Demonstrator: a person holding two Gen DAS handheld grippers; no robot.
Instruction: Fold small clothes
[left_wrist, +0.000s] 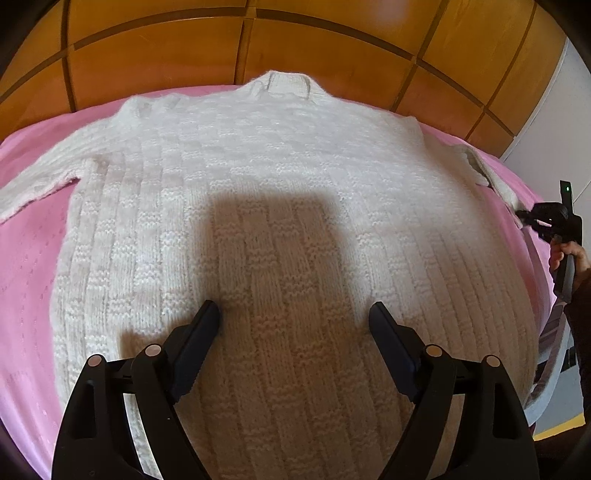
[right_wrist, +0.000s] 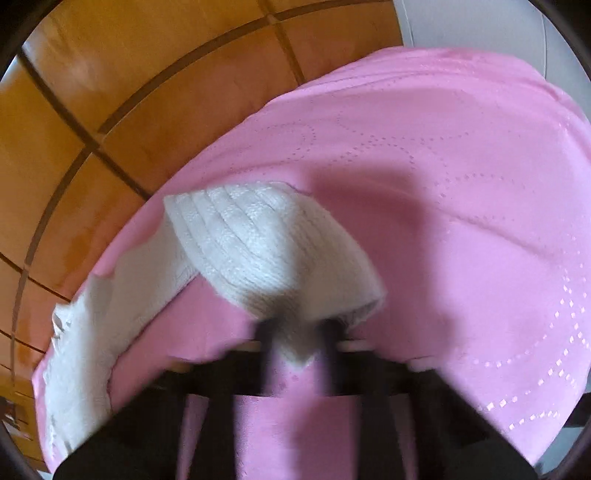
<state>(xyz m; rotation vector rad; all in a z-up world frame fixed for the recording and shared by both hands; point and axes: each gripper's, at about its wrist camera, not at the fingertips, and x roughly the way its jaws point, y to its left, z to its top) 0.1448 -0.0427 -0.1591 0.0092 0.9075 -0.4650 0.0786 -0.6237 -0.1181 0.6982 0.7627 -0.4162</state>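
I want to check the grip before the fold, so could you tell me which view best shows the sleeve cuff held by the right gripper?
The right wrist view: the sleeve cuff fills its centre, pinched in the right gripper, though blurred. The left wrist view shows that sleeve only small at the frame's edge.

The sweater (left_wrist: 280, 206) is cream white, knitted in a basket-weave check with plain ribbed columns down its sides; its sleeve (right_wrist: 273, 254) is ribbed too. The cover (right_wrist: 461, 206) beneath is pink, stitched with looping dotted lines. The floor (left_wrist: 155, 55) is orange-brown tile with dark joints. Both grippers (left_wrist: 295, 321) (right_wrist: 295, 339) are black.
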